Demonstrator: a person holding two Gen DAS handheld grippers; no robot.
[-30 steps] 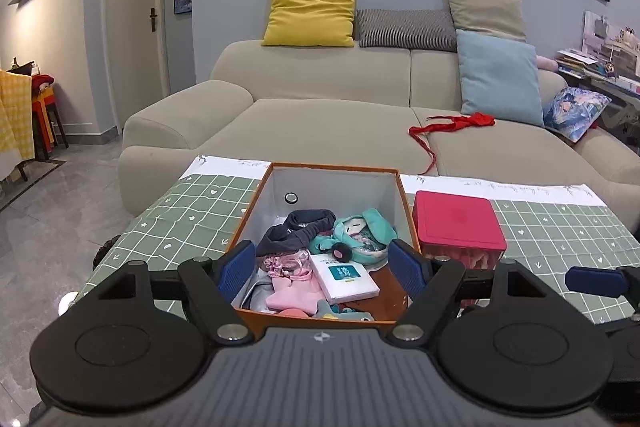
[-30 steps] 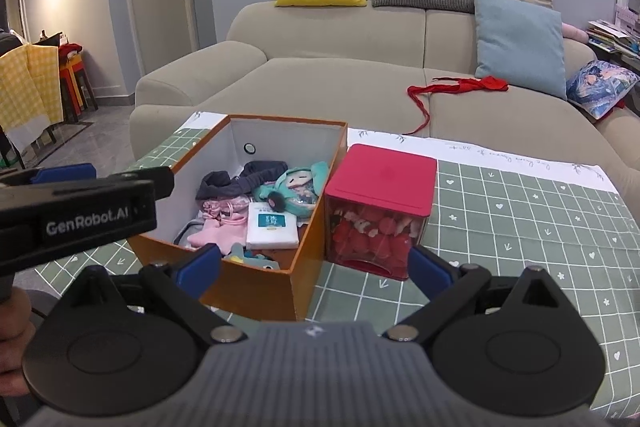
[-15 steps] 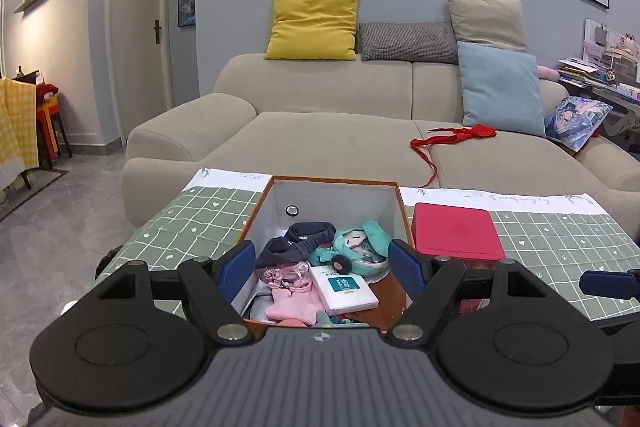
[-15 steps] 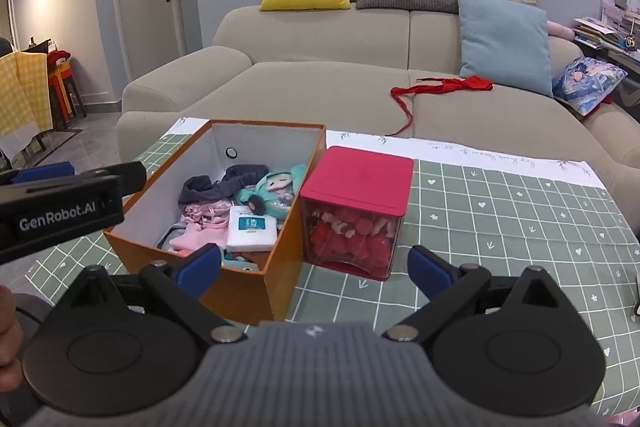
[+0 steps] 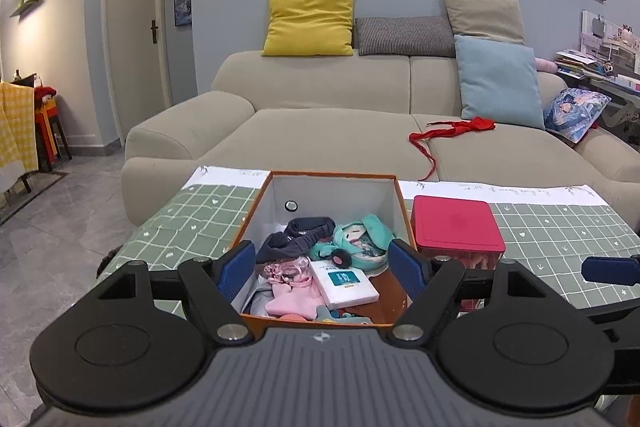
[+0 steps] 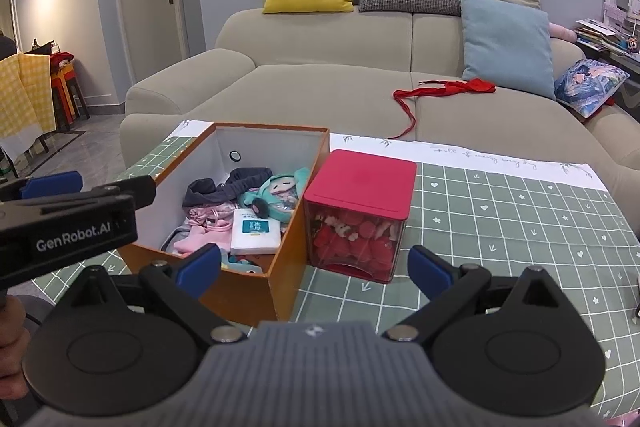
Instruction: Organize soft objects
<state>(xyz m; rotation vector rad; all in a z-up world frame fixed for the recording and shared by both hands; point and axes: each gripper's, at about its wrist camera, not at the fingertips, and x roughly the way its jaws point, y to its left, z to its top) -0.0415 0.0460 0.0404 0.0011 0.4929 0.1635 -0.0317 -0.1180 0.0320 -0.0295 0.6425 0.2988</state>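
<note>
An orange box [image 5: 394, 195] [image 6: 288, 259] stands on the green checked table. Inside lie a dark grey garment [image 5: 296, 239] [image 6: 224, 189], a teal plush doll [image 5: 360, 237] [image 6: 280, 193], pink soft items [image 5: 292, 291] [image 6: 204, 227] and a white tissue pack [image 5: 344, 283] [image 6: 256, 235]. My left gripper [image 5: 324, 267] hovers open over the box's near edge, nothing between its fingers. My right gripper [image 6: 316, 269] is open too, in front of the box's right corner and the red-lidded container [image 5: 456, 227] [image 6: 360, 215].
A beige sofa [image 5: 332, 131] behind the table carries yellow [image 5: 310, 19], grey, tan and blue [image 5: 496, 83] cushions and a red ribbon [image 5: 452, 129] [image 6: 440, 91]. The left gripper's body [image 6: 68, 227] crosses the right wrist view's left side. A hand [image 6: 10, 339] shows at the lower left.
Both views have shifted slightly, with the box and container sitting a little lower or nearer in frame. Both grippers stay open; nothing was taken or let go.
</note>
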